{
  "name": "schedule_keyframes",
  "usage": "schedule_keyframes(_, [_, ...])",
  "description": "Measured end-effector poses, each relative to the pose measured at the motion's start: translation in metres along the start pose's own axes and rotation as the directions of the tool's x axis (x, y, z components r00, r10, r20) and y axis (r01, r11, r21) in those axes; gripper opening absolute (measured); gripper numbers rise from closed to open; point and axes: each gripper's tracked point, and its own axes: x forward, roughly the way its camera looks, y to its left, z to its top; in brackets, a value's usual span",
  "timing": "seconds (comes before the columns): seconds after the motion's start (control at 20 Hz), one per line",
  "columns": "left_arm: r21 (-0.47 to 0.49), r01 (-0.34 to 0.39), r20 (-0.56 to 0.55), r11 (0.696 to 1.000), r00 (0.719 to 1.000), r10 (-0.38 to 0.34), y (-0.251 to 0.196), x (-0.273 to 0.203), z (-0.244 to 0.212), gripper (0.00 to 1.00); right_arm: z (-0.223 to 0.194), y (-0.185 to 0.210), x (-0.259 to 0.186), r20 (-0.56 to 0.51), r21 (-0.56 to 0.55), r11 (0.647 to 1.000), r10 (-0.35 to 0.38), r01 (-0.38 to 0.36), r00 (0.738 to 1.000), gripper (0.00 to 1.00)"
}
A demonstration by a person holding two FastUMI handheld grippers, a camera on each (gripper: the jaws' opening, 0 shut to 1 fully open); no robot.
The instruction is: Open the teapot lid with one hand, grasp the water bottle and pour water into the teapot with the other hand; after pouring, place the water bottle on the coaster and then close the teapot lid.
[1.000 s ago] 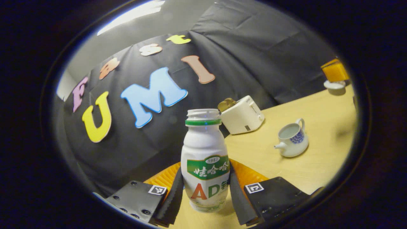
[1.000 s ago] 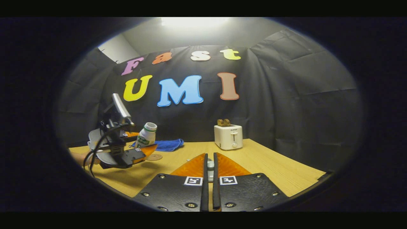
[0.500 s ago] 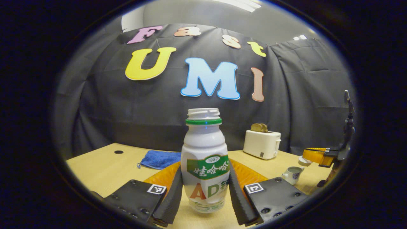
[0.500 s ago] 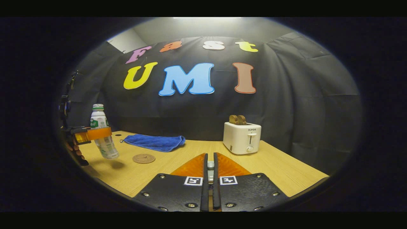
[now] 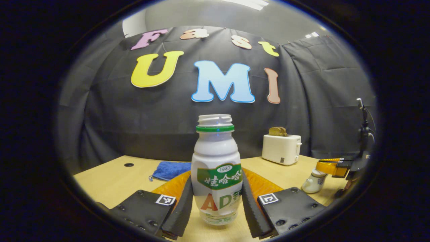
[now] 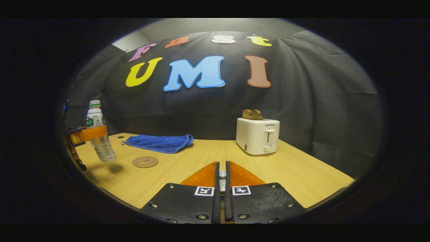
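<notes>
My left gripper (image 5: 216, 201) has its jaws closed on the water bottle (image 5: 216, 168), both pressing its sides, and where a second ago I had it leaning over towards the open teapot, I now hold it upright and clear of the worktop (image 5: 111, 178); so I judge the pouring over and the carry to the coaster begun. In the right gripper view the bottle hangs above the worktop just left of the coaster (image 6: 145, 161), its shadow beside it, not yet set down. My right gripper (image 6: 220, 188) has its jaws nearly together on a small pale piece, most likely the lid, though I cannot tell for sure. The teapot (image 5: 314, 183) stands on the worktop at the right, under that gripper. Next I lower the bottle squarely on the coaster.
</notes>
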Motion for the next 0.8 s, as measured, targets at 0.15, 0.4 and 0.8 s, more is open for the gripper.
schedule_keyframes(0.15, [0.017, -0.002, -0.005, 1.000, 1.000, 0.002, -0.001, 0.003, -0.001, 0.75, -0.003, 0.001, 0.000, -0.002, 0.002, 1.000, -0.002, 0.002, 1.000, 0.06])
schedule_keyframes(0.4, [0.014, 0.005, -0.031, 1.000, 1.000, -0.004, -0.006, 0.007, -0.011, 0.72, -0.008, 0.000, 0.000, -0.018, -0.002, 1.000, -0.011, 0.011, 1.000, 0.07])
schedule_keyframes(0.8, [-0.003, 0.027, -0.040, 1.000, 0.999, -0.027, -0.011, 0.033, -0.021, 0.79, 0.028, 0.025, -0.050, 0.113, -0.041, 0.999, 0.011, -0.007, 0.994, 0.82])
